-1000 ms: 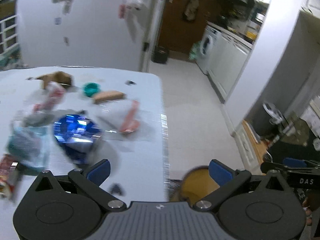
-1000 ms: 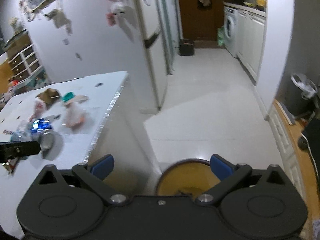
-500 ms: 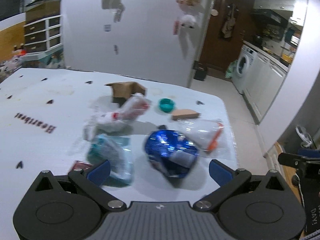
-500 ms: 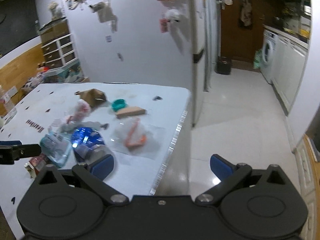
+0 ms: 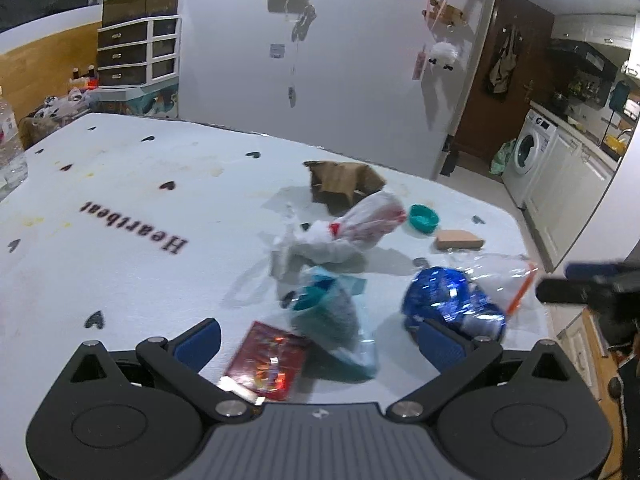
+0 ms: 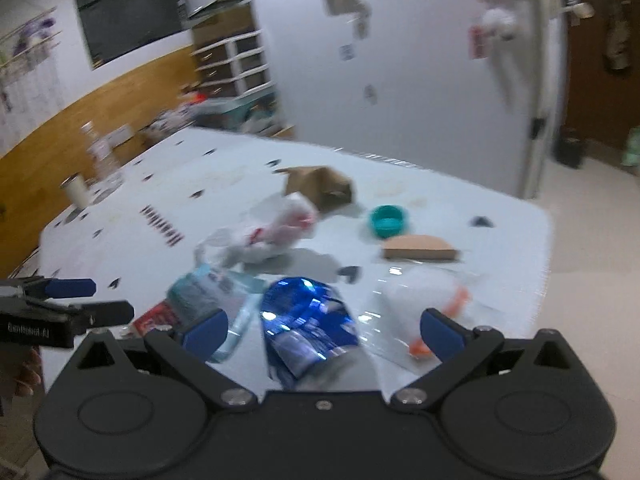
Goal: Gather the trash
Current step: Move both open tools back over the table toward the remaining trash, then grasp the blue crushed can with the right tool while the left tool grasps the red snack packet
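Trash lies on the white table (image 5: pixel 120 208): a shiny blue wrapper (image 5: pixel 452 300) (image 6: pixel 308 320), a clear bag with teal contents (image 5: pixel 328 312) (image 6: pixel 212 296), a red packet (image 5: pixel 268 362), a white and red plastic bag (image 5: pixel 352 228) (image 6: pixel 276 228), a clear bag with an orange strip (image 6: pixel 424 308), a teal cap (image 5: pixel 423 218) (image 6: pixel 387 221), a brown card piece (image 5: pixel 458 239) (image 6: pixel 418 249) and a torn brown box (image 5: pixel 344 180) (image 6: pixel 320 188). My left gripper (image 5: pixel 320 340) is open above the red packet. My right gripper (image 6: pixel 324 328) is open over the blue wrapper.
A clear bottle (image 5: pixel 10 140) stands at the table's far left edge, with a small cup (image 6: pixel 76 194) near it. A drawer unit (image 5: pixel 136 56) stands against the back wall. A washing machine (image 5: pixel 528 152) and cabinets line the kitchen on the right.
Both grippers have swung left from the floor and the round bin to face the table, and have come closer to the trash pile. Both stay open and empty.
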Tool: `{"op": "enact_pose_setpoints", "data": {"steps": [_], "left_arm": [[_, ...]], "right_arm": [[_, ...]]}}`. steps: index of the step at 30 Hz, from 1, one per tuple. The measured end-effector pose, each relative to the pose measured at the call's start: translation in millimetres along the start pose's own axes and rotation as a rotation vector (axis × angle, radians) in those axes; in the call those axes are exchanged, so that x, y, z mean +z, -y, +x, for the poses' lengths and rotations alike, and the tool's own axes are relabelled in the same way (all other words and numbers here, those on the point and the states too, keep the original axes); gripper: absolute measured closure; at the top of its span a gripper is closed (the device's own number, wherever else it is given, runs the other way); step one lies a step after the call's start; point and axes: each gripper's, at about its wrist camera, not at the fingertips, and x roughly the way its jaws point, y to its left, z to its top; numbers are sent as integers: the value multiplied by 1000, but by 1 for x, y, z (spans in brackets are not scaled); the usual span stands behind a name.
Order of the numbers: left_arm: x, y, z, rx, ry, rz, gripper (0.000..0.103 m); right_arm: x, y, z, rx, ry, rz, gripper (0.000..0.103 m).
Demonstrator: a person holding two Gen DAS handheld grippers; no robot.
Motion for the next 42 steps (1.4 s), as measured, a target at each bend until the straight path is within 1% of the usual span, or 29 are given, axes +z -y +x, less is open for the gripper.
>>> {"op": "enact_pose_setpoints", "data": {"steps": [1,2,3,4,5,7,9,10,11,13,15,17,18,20,24,26,28,31,33,36,38,39,41,42], "left_arm": [[-1,-4,1,3,-5,-4,0],[-2,-9,2,3,-8,-12,0],[-3,-13,3,6,-10,-20,0],[-4,-16,4,11,-12,-27,0],[-6,-20,4,15,-15,-33,0],[-8,-25,6,16,-21,-39,0],[-9,-28,9,15,-30,-39,0],[-10,-30,10,12,-36,-38,0],[-10,-31,12,5,-41,-34,0],[-10,-32,16,-6,-50,-19,0],[-10,-32,20,-33,-65,4,0],[-10,-33,26,-77,-88,24,0],[-10,-33,28,-102,-99,35,0],[-9,-33,36,-131,-124,63,0],[-6,-29,53,-138,-185,149,1],[-5,-29,61,-142,-209,172,2],[-4,-30,68,-142,-235,197,5],[-3,-33,80,-122,-273,222,10],[-2,-34,88,-111,-298,232,13],[-3,-35,95,-100,-321,232,22],[-5,-35,99,-89,-336,227,29],[-7,-34,98,-79,-325,227,31],[-8,-32,94,-84,-313,207,41],[-9,-31,92,-94,-308,192,42]], "right_arm": [[6,-1,10,32,-18,-13,0],[10,0,18,62,-35,-24,3],[16,1,27,93,-50,-29,10],[21,4,36,126,-72,-29,13],[26,8,46,154,-98,-23,18],[33,15,66,183,-149,-10,25],[38,23,83,198,-191,7,34],[40,27,92,221,-215,20,36],[42,32,100,249,-238,35,37],[41,39,114,279,-282,63,38],[38,46,124,303,-315,83,50],[34,50,131,353,-347,121,54],[32,49,131,391,-362,134,56],[30,43,130,455,-391,125,57],[27,29,128,494,-442,91,60],[27,23,125,523,-456,90,60],[27,17,121,547,-467,78,60],[27,5,118,550,-483,60,60],[26,-2,117,537,-492,63,60],[25,-11,120,495,-504,88,60],[23,-17,121,487,-505,93,60],[23,-20,122,489,-506,95,60],[21,-26,124,484,-518,92,60],[20,-30,125,478,-524,87,60]]}}
